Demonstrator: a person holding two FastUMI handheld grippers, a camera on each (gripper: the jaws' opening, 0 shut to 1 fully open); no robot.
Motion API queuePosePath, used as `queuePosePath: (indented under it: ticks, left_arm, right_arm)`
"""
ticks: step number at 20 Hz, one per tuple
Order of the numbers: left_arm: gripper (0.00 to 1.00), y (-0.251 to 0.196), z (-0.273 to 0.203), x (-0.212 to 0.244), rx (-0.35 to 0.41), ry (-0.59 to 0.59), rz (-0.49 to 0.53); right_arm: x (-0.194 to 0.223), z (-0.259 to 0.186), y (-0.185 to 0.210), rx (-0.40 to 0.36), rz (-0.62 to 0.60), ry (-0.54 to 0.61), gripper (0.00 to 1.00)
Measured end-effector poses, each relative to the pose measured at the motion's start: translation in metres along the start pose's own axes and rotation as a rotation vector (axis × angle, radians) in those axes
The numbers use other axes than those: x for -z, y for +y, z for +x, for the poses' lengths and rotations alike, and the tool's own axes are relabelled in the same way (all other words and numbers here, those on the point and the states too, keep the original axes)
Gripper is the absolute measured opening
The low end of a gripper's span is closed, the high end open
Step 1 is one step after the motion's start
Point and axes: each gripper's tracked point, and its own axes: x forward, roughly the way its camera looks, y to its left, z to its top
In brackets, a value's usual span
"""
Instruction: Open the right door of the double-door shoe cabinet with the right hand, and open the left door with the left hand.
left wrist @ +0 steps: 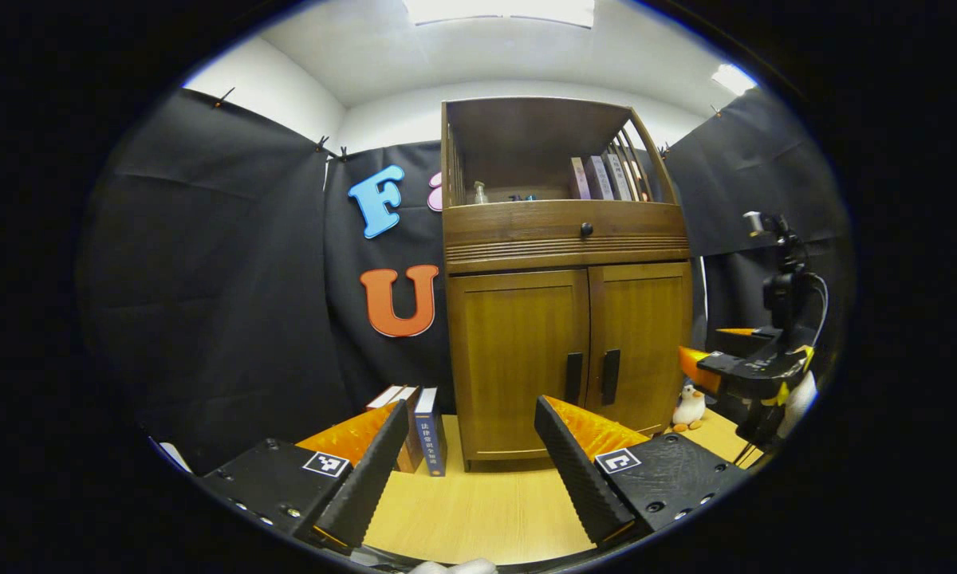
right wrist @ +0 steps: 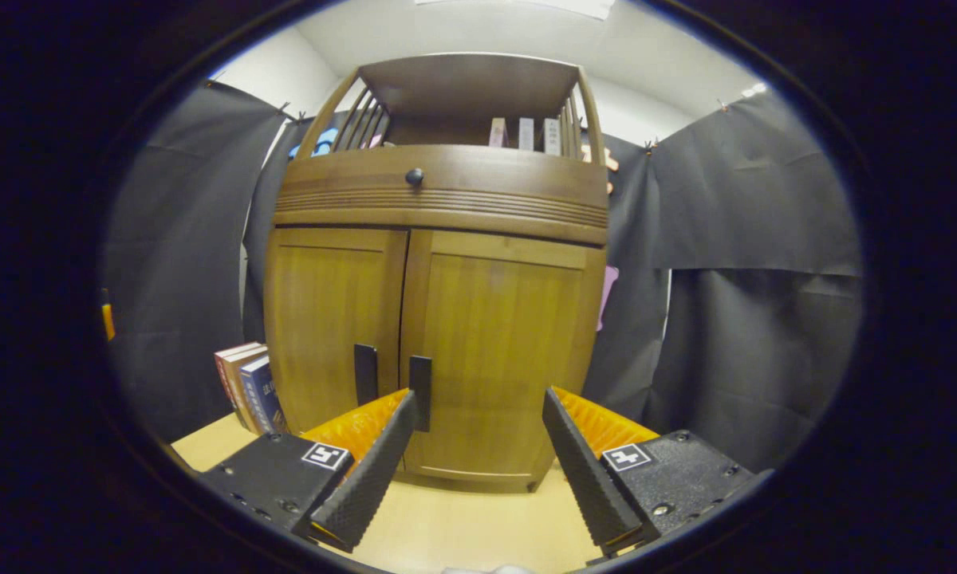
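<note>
Shoe cabinet (left wrist: pixel 566 319) stands at the far side of the counter (left wrist: pixel 478 510), both lower doors shut, with books (left wrist: pixel 423 430) leaning just beside its left flank. The right door (right wrist: pixel 498 359) and left door (right wrist: pixel 331 319) meet at the centre, each with a dark vertical handle: the right handle (right wrist: pixel 420 391) and the left handle (right wrist: pixel 365 373) sit side by side. The doors look like stiff wooden panels on hinges, likely light to swing, and the slim handles are the natural hold. The right hand-held gripper (right wrist: pixel 474 446) is spread wide near its handle; the left hand-held gripper (left wrist: pixel 470 446) is also wide, holding nothing, farther back.
</note>
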Motion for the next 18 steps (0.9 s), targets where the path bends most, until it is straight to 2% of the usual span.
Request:
queuePosePath:
  ticks: [8, 13, 18]
  left_arm:
    - [0.96, 0.029, -0.015, 0.000, -0.094, 0.023, -0.003]
    - [0.96, 0.048, -0.020, 0.004, -0.152, 0.038, -0.004]
    - [0.96, 0.055, -0.018, 0.005, -0.182, 0.051, -0.009]
  right_arm:
    - [0.042, 0.103, 0.044, -0.026, 0.017, 0.099, 1.00]
    - [0.062, 0.155, 0.064, -0.038, 0.016, 0.170, 0.96]
    - [0.073, 0.183, 0.071, -0.045, 0.028, 0.204, 0.76]
